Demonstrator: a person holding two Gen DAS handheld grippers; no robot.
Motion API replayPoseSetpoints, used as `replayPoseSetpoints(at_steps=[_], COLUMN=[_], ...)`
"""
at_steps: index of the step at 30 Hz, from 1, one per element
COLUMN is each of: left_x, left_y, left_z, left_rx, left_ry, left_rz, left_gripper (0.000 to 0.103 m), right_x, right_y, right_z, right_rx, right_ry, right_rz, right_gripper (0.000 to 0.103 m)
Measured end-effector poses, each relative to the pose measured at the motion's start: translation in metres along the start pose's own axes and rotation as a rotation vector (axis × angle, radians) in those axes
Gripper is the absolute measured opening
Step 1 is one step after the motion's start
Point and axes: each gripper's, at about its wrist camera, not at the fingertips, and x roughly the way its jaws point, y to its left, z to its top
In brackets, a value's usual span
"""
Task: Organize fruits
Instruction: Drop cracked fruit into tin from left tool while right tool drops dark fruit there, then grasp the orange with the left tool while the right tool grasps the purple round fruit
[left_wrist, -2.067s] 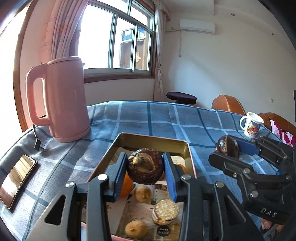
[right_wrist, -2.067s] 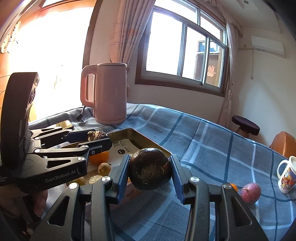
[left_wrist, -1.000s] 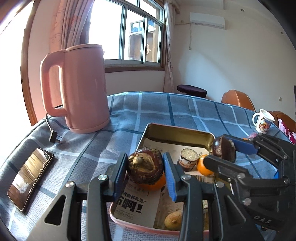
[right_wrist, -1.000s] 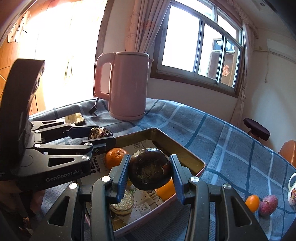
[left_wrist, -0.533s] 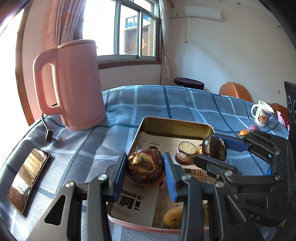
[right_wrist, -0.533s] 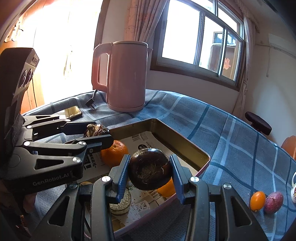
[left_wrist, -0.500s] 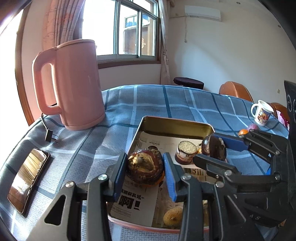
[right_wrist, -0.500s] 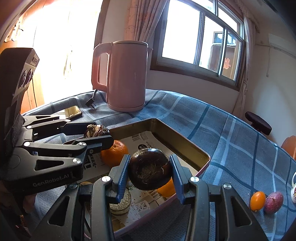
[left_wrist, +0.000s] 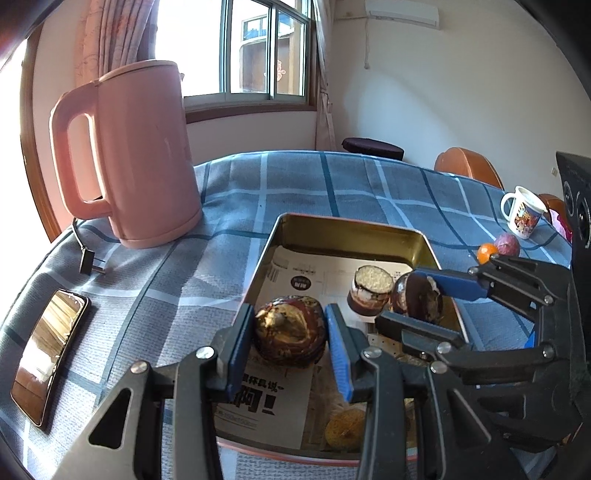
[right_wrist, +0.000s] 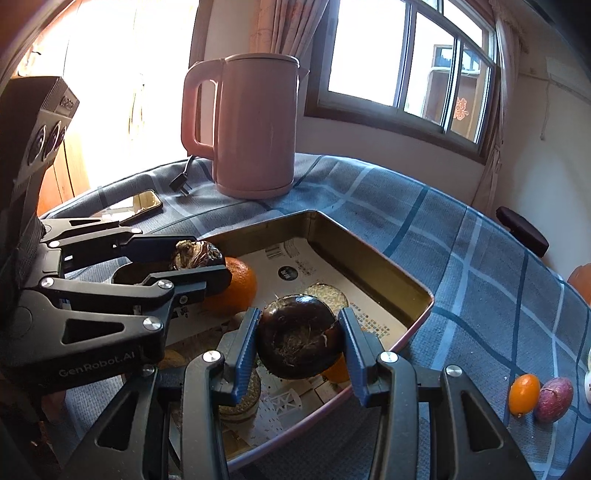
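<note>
Fruits: 2 dark brown round ones held at once, both over the gold metal tray (left_wrist: 334, 226) lined with printed paper (left_wrist: 295, 266). Go left to right. Left gripper (left_wrist: 289, 334) is clamped on a brown wrinkled fruit (left_wrist: 288, 332), blue pads pressing both its sides, low over the tray's near-left part. In the right wrist view it sits just beside an orange (right_wrist: 236, 282); contact unclear. Right gripper (right_wrist: 298, 341) is clamped on a dark round fruit (right_wrist: 298, 341), above the tray's right half near a sliced piece (left_wrist: 369, 291).

To do the placing well, my judgement: lower each fruit onto bare paper, not on top of the orange or the slice, then spread the fingers slowly so it doesn't roll. Keep the 2 grippers apart; they look close in the left wrist view.

Pose: both grippers point forward and slightly down at the tray, side by side, fingers roughly level. Whether either fruit touches the paper, can't tell.

Outside the tray on the blue plaid cloth (right_wrist: 480, 277), far right: a small orange fruit (right_wrist: 523, 393) touching a purple fruit (right_wrist: 554, 398).
</note>
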Motion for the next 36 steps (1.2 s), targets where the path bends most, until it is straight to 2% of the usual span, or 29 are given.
replayPoseSetpoints(at_steps=[5, 7, 10, 12, 16, 18, 20, 23, 26, 30, 33, 36], left_x=[0.000, 0.000, -0.001, -0.003, -0.007, -0.011, -0.017, -0.024, -0.028, -0.027, -0.020, -0.010], left_y=[-0.002, -0.002, -0.003, -0.007, -0.012, -0.011, -0.012, -0.021, -0.041, -0.080, -0.120, -0.149], left_z=[0.000, 0.000, -0.001, -0.001, 0.000, 0.001, 0.005, 0.011, 0.018, 0.028, 0.033, 0.037], left_rx=[0.008, 0.011, 0.006, 0.007, 0.009, -0.004, -0.025, -0.027, 0.007, 0.060, 0.135, 0.178], left_ry=[-0.003, -0.002, -0.007, -0.015, -0.031, -0.044, -0.070, -0.099, -0.122, -0.136, -0.134, -0.114], left_rz=[0.017, 0.023, 0.022, 0.017, 0.040, 0.036, 0.037, 0.016, -0.004, -0.049, -0.091, -0.118], left_gripper=[0.042, 0.044, 0.050, 0.061, 0.077, 0.089, 0.094, 0.094, 0.094, 0.096, 0.097, 0.097], right_x=[0.002, 0.002, -0.001, -0.004, -0.012, -0.019, -0.029, -0.044, -0.062, -0.084, -0.097, -0.102], right_y=[0.002, 0.001, 0.001, 0.001, -0.003, -0.008, -0.014, -0.029, -0.053, -0.111, -0.149, -0.176], right_z=[-0.001, -0.001, -0.002, -0.004, -0.007, -0.008, -0.008, -0.008, -0.012, -0.022, -0.033, -0.043], right_rx=[-0.009, -0.010, -0.013, -0.021, -0.030, -0.013, 0.004, 0.031, 0.062, 0.193, 0.290, 0.348], right_ry=[0.016, 0.020, 0.014, 0.009, 0.001, -0.011, -0.032, -0.056, -0.073, -0.089, -0.094, -0.086], right_rz=[0.003, -0.001, -0.011, -0.018, -0.042, -0.040, -0.043, -0.069, -0.135, -0.244, -0.317, -0.371], right_gripper=[0.047, 0.057, 0.059, 0.059, 0.060, 0.063, 0.063, 0.065, 0.065, 0.066, 0.067, 0.067])
